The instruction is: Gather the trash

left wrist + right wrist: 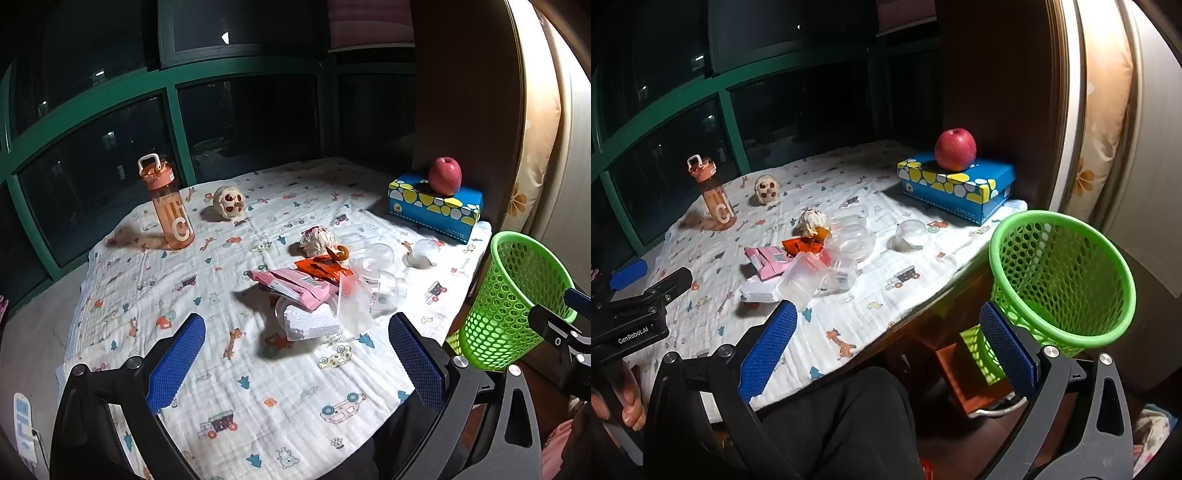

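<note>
A trash pile lies mid-table: a pink wrapper (pixel 295 286), an orange wrapper (pixel 325 271), a white foam block (pixel 310 325), clear plastic cups (pixel 380 258) and a crumpled paper ball (pixel 317 240). The pile also shows in the right wrist view (pixel 812 266). A green mesh basket (pixel 513 299) stands off the table's right edge, close by my right gripper's right finger (pixel 1060 277). My left gripper (pixel 295 358) is open and empty, just short of the foam block. My right gripper (pixel 886 350) is open and empty over the table's front edge.
An orange water bottle (pixel 170 206) and a skull-like toy (pixel 229 203) stand at the back left. A red apple (pixel 445 175) sits on a blue tissue box (pixel 436 206) at the back right. A patterned cloth (pixel 240 369) covers the table. Dark windows lie behind.
</note>
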A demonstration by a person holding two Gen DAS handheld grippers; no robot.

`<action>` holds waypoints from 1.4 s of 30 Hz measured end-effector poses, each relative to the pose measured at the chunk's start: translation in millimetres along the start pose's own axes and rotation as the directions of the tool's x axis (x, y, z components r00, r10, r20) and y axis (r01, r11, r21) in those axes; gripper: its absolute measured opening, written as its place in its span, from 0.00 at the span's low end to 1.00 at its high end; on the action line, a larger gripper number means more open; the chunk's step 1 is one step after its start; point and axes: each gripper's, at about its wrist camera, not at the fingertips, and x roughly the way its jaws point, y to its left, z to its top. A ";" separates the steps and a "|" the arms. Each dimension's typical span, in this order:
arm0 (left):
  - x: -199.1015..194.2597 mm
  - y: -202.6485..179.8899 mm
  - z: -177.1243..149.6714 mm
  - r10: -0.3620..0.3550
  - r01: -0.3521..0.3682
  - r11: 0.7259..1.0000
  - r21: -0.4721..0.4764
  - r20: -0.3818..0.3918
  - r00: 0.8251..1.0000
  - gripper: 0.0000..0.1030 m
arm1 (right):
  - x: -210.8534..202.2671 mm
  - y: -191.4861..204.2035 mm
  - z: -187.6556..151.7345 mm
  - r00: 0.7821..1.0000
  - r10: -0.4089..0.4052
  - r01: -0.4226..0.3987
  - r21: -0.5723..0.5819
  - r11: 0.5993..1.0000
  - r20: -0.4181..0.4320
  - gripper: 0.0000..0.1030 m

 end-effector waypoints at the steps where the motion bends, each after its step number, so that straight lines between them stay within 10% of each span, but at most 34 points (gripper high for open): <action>1: 0.3 -0.2 0.2 0.004 -0.004 1.000 0.002 0.002 1.000 0.93 | -1.0 0.0 -0.9 1.000 0.000 0.000 0.000 1.000 0.001 0.95; 42: 35.6 -6.6 23.1 -0.025 0.025 1.000 0.004 -0.047 0.999 0.93 | 27.2 -4.7 25.4 0.999 0.001 -0.001 -0.013 1.000 -0.042 0.95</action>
